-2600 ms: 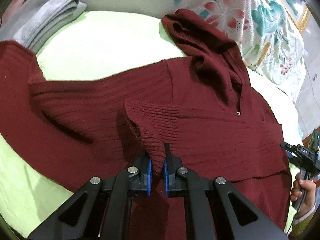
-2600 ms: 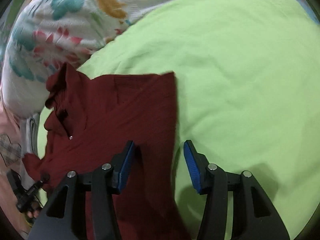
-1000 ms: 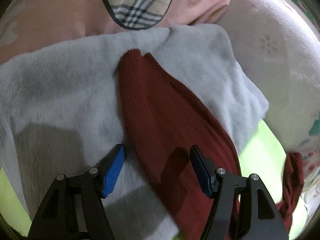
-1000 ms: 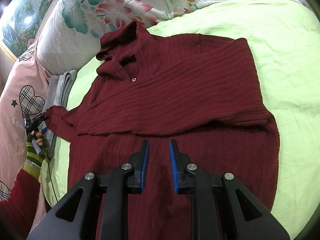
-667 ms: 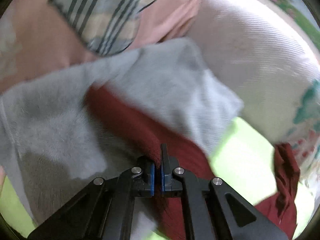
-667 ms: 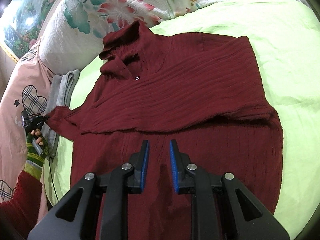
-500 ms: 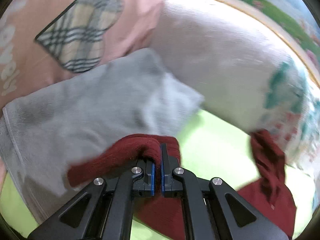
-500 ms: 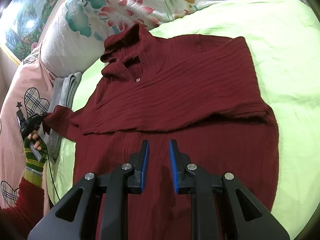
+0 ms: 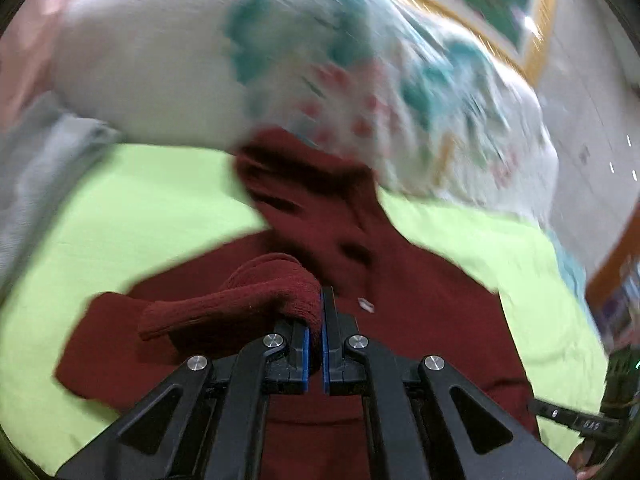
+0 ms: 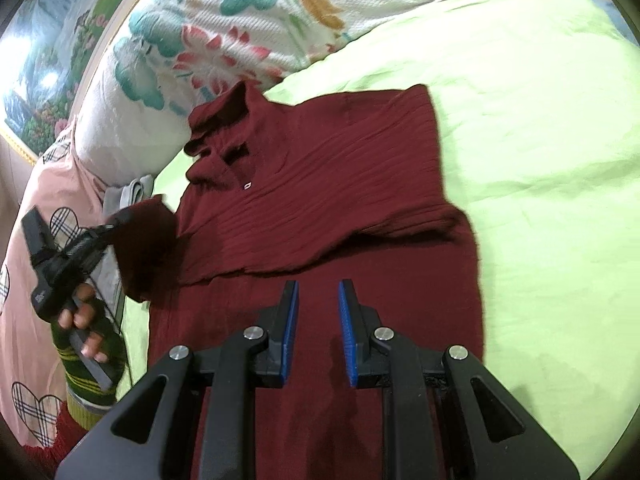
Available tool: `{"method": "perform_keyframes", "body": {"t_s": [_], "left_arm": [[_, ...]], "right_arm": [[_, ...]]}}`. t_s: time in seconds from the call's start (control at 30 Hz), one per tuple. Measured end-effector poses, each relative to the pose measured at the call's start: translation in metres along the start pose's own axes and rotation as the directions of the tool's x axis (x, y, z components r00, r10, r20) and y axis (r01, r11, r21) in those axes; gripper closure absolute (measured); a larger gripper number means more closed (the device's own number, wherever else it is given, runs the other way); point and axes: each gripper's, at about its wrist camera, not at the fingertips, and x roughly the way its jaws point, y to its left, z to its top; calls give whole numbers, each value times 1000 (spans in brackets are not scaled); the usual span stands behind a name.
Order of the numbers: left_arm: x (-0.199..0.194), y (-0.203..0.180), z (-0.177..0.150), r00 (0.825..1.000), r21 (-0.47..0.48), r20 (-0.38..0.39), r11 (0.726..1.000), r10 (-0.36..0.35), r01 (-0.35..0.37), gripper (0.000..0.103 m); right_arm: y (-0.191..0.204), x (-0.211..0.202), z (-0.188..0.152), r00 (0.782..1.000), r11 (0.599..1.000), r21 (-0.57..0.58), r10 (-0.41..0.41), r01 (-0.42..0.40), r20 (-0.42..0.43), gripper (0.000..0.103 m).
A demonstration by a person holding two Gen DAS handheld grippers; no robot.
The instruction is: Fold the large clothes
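— Since the left gripper (image 9: 322,332) clamped onto the sleeve cuff (image 9: 276,292) a moment ago, over on the grey blanket (image 9: 36,168), we have carried it in over the chest of the maroon sweater (image 10: 320,200), have we not?

— We have. A second back that sleeve lay stretched out across the blanket; now its cuff is pinched tight between our blue pads and hangs above the body, just short of the neckline. The left view is smeared by motion, so we judge the swing is not finished.

— And the garment itself?

— It lies flat on the green bedsheet (image 10: 540,160), collar toward the floral pillow (image 10: 224,32). The other sleeve already lies folded across the front, so once this one is laid down both sleeves are in.

— Moving rightward, what of the right gripper (image 10: 318,328)?

— It hovers over the lower hem area with its jaws parted, holding nothing. They stood narrower half a second ago; we take the widening as readying for a grab at the hem.

— So the next fold is bottom to top?

— That is our guess; the cuff must be released flat first or it will bunch.
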Motion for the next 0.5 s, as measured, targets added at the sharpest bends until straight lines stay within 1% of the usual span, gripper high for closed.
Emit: {"method": "perform_keyframes", "body": {"t_s": [0.03, 0.1, 0.2, 0.3, 0.37, 0.43, 0.47, 0.5], "left_arm": [[9, -18, -4, 1000, 25, -19, 1000, -2, 3, 101], [30, -49, -13, 998, 64, -58, 997, -32, 36, 101], [55, -83, -31, 992, 111, -106, 990, -69, 81, 101], [78, -115, -51, 986, 169, -142, 980, -85, 109, 101], [91, -124, -58, 982, 193, -170, 974, -87, 119, 100], [108, -134, -69, 969, 219, -229, 965, -91, 143, 98], [111, -135, -73, 965, 225, -250, 964, -84, 142, 92], [114, -135, -78, 959, 227, -274, 964, -76, 142, 89]], "right_arm": [[-3, -2, 0, 1000, 1000, 6, -1, 1, 7, 82], [-9, -6, 2, 1000, 1000, 18, -5, 4, 20, 82], [-18, -10, 2, 999, 999, 40, -12, 10, 32, 82], [-23, -11, 3, 999, 998, 56, -17, 15, 40, 82], [-24, -12, 5, 999, 998, 63, -21, 18, 49, 82], [-24, -13, 7, 998, 997, 70, -20, 16, 60, 82], [-23, -14, 7, 998, 997, 69, -20, 15, 62, 82], [-22, -14, 8, 998, 998, 67, -19, 15, 65, 82]]}}
